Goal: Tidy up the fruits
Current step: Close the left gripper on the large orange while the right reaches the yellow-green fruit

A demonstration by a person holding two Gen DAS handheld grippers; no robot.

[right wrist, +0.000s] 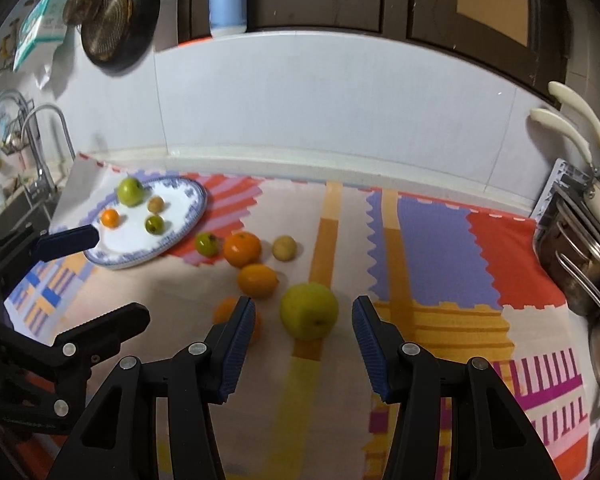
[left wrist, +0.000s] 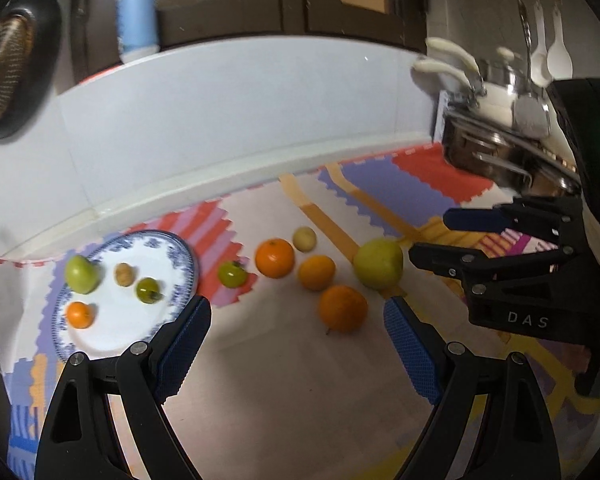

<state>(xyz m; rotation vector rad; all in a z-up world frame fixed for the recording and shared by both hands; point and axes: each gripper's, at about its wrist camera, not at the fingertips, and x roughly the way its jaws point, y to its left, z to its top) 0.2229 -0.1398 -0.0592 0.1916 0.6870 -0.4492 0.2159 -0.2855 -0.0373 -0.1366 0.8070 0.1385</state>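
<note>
**Apple next: round, firm, smooth-skinned**

Apple (right wrist: 309, 316) sits on the patterned mat (right wrist: 432, 248), just ahead of your right gripper (right wrist: 304, 344) and roughly centred between its wide-spread fingers, which hold nothing. It is the biggest fruit on the mat, so expect it to be the heaviest of the lot, with firm flesh and a waxy skin that could slip. Take it across its widest girth, pads level on both sides, and close gently enough not to bruise it. An orange (right wrist: 230, 314) lies just beside your left finger, partly hidden behind it; mind you don't nudge it and set it rolling.

Your left gripper (left wrist: 296, 336) is also wide open and empty, hovering near the plate (left wrist: 180, 256), which already carries four small fruits. Five more wait on the mat between plate and apple.
</note>
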